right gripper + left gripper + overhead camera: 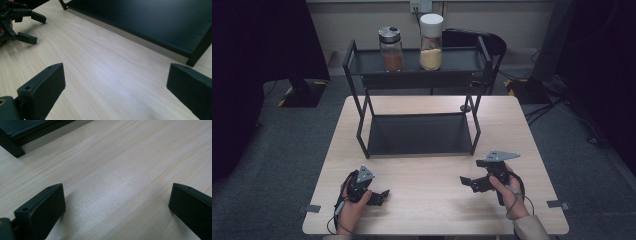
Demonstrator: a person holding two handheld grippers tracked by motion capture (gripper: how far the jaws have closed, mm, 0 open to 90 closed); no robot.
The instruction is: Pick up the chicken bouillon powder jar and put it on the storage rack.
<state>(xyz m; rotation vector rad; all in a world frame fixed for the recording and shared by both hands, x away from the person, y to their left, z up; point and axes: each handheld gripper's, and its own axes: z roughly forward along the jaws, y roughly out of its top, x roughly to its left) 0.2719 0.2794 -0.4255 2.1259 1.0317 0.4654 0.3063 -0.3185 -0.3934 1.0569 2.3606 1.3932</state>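
Both my left gripper and right gripper rest spread and empty on the table; the jars probably come next, so approach level

Handheld grippers, matte black.
Left gripper and right gripper each carry a grey three-cornered plate, screw-holed jaws and trailing cable; beige sleeve.

Two black block-shaped fingers of the left gripper spread wide apart, nothing between them. Pale wood-grain surface beneath and beyond, faintly glossy. Black metal shelf frame's corner well beyond the fingers, standing on the surface.
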